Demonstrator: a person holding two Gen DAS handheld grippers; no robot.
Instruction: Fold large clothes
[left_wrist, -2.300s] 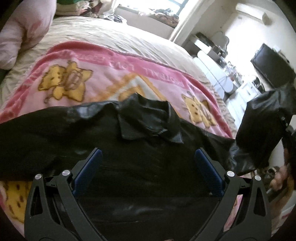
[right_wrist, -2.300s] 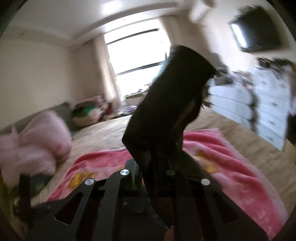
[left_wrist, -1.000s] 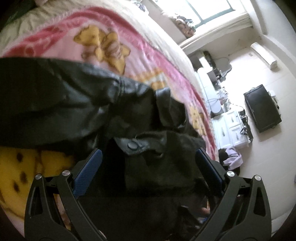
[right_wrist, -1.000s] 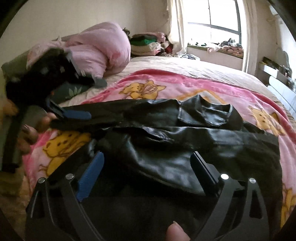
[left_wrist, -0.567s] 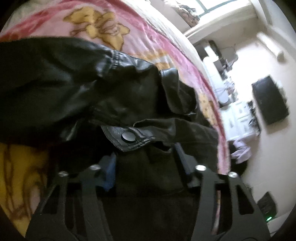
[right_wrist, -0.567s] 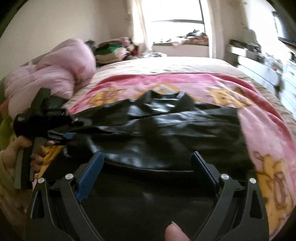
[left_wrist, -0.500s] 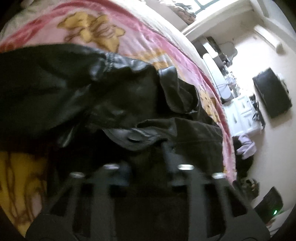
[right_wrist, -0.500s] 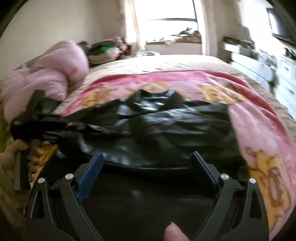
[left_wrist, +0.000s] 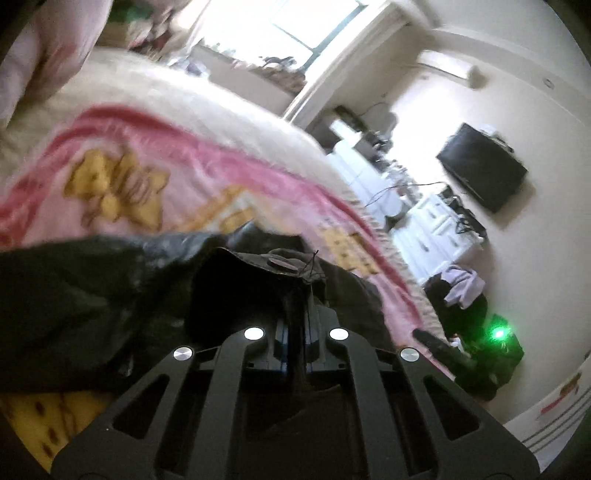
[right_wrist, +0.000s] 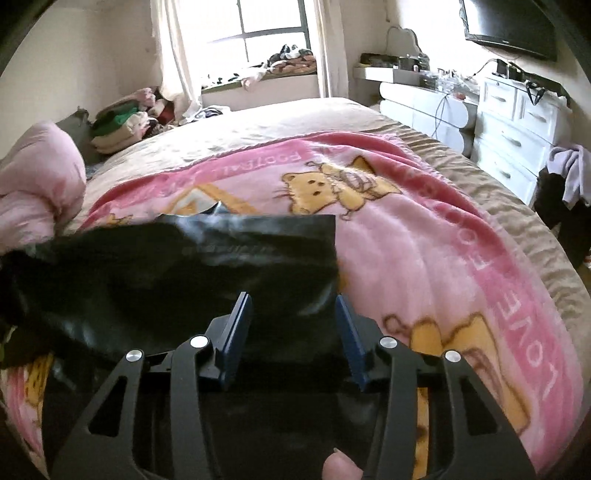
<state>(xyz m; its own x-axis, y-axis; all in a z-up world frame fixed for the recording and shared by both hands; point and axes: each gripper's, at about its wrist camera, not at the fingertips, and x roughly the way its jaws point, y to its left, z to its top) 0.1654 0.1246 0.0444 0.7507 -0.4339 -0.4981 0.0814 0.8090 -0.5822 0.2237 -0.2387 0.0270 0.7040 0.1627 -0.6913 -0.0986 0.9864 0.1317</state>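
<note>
I am in a bedroom, over a wide bed (right_wrist: 303, 122) spread with a pink blanket (right_wrist: 424, 243) that carries yellow cartoon bears. Past the blanket's far edge a window (right_wrist: 273, 26) glows above a cluttered sill, and to the blanket's right stand white drawers (right_wrist: 517, 125) under a dark wall-mounted screen (left_wrist: 482, 171). A pink quilt (right_wrist: 33, 192) is bunched at the blanket's left end.

The black leather jacket (right_wrist: 184, 269) lies across the near half of the blanket, its straight right-hand edge resting on the pink.

My left gripper (left_wrist: 297, 317) is pressed together on a dark fold of the jacket, beside a snap tab; that view is blurred, so I think the fold is lifted off the blanket but cannot be certain.

My right gripper (right_wrist: 293, 328) is closing, its blue pads on either side of the jacket's near right corner, leather between them, not yet pinched as far as I can see.
</note>
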